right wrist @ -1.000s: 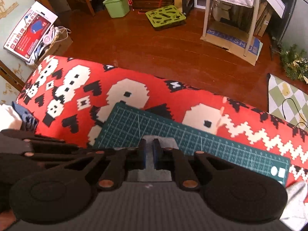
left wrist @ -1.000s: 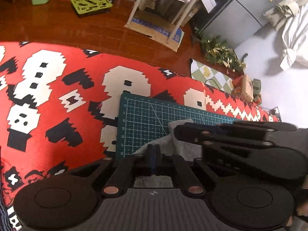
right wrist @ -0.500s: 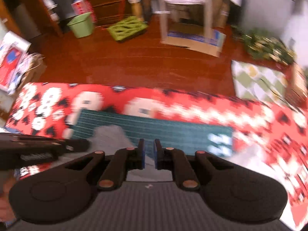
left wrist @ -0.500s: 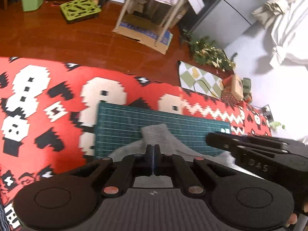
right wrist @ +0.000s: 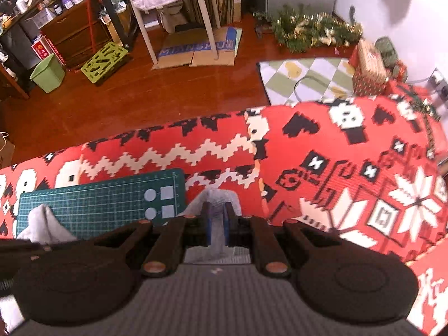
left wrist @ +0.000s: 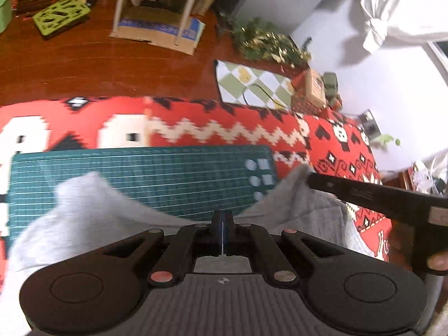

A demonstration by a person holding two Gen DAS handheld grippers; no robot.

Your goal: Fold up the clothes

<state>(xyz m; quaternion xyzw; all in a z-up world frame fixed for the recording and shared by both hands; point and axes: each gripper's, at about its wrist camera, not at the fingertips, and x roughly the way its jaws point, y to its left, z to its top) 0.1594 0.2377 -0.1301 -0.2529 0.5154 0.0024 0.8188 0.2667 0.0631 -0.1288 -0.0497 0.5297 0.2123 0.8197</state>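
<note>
Grey garment (left wrist: 92, 218), plain and light. Dark green mat (left wrist: 156, 173) with fine white grid lines, pale circles and squares at one end. Red blanket (right wrist: 322, 168) in pixelated black and cream: zigzag bands, hearts, snowflake motif. Black claws (left wrist: 222, 233) (right wrist: 217, 224) with blue inner pads. Reddish-brown wooden floor (right wrist: 156, 95). Lime-green bin (right wrist: 47, 72). Green-and-white checked rug (right wrist: 305, 81).

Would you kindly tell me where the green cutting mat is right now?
The green cutting mat lies on the red patterned blanket, just beyond the grey garment; in the right wrist view it sits left of the right gripper.
</note>
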